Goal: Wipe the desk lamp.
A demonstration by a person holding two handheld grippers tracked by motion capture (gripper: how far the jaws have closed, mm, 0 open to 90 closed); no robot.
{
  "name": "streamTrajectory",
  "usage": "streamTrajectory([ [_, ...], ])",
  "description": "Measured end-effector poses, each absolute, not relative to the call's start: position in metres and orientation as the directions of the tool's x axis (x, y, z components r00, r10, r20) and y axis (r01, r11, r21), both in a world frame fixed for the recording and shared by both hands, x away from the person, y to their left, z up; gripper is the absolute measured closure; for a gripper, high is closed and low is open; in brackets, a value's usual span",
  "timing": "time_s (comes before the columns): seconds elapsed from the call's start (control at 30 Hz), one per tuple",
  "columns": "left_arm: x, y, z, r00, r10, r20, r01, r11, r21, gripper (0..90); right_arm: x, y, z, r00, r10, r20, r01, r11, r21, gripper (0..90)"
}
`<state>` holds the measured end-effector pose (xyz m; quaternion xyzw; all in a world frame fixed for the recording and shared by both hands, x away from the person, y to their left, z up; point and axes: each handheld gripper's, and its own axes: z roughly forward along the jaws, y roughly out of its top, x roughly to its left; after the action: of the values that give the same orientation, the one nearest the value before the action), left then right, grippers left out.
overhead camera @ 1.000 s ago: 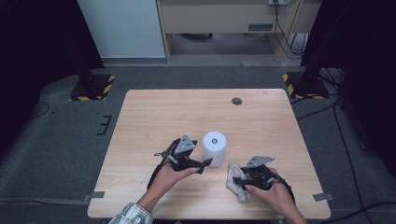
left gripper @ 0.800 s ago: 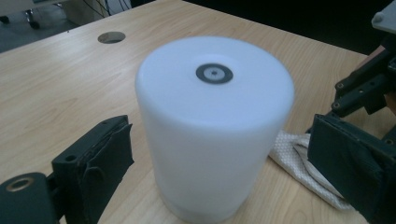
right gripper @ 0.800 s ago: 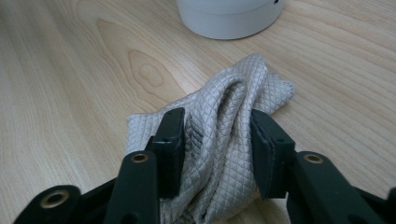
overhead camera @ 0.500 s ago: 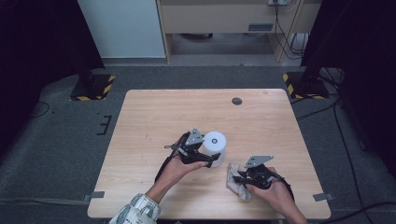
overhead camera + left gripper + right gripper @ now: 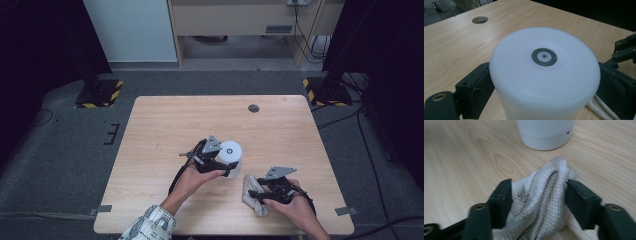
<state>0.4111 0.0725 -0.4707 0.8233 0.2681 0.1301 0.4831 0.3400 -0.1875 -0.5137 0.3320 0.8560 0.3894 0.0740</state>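
on the near half of the light wooden table (image 5: pixel 165 130), the left tool (image 5: pixel 223 165) clasps a white, smooth plastic cylinder with a small dark ring on its flat top (image 5: pixel 544 82). its two black jaws are spread wide, one against each side of the cylinder's wall, and the cylinder stands upright on the table. just right of it, nearer the person's edge, the right tool (image 5: pixel 537 195) straddles a crumpled beige quilted cloth (image 5: pixel 541 202) that lies on the table. its jaws stand about halfway apart and have just been opening; bunched folds of cloth fill the gap and touch both inner faces, though whether the pads squeeze it i cannot tell. the cloth's far tip lies near the cylinder's base without touching it.
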Motion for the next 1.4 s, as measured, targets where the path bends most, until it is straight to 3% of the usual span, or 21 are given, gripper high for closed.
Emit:
streamTrajectory([
  [0.13,0.411,0.073,-0.47,0.826,0.563,-0.043,0.315,-0.396,0.863,7.8,0.338,-0.183,-0.516,-0.767,0.632,0.11,0.508,0.493,0.706,28.3],
  [0.23,0.41,0.073,-0.47,0.828,0.559,-0.047,0.317,-0.397,0.861,7.8,0.34,-0.179,-0.519,-0.771,0.628,0.108,0.51,0.508,0.694,29.8],
  [0.57,0.394,0.086,-0.467,0.86,0.509,-0.035,0.294,-0.438,0.849,7.9,0.341,-0.181,-0.523,-0.788,0.58,0.208,0.542,0.492,0.681,60.7],
  [0.77,0.376,0.097,-0.467,0.869,0.493,-0.046,0.296,-0.441,0.847,7.9,0.343,-0.182,-0.522,-0.791,0.561,0.244,0.555,0.491,0.671,71.0],
  [1.0,0.363,0.103,-0.466,0.883,0.466,-0.046,0.281,-0.449,0.848,7.9,0.342,-0.184,-0.513,-0.792,0.571,0.216,0.531,0.47,0.705,73.5],
  [1.17,0.36,0.105,-0.469,0.892,0.45,-0.05,0.27,-0.44,0.857,7.8,0.344,-0.189,-0.49,-0.792,0.579,0.193,0.479,0.392,0.786,73.5],
  [1.4,0.362,0.1,-0.471,0.895,0.443,-0.041,0.26,-0.445,0.857,7.8,0.351,-0.182,-0.455,-0.808,0.571,0.144,0.41,0.37,0.834,73.4],
])
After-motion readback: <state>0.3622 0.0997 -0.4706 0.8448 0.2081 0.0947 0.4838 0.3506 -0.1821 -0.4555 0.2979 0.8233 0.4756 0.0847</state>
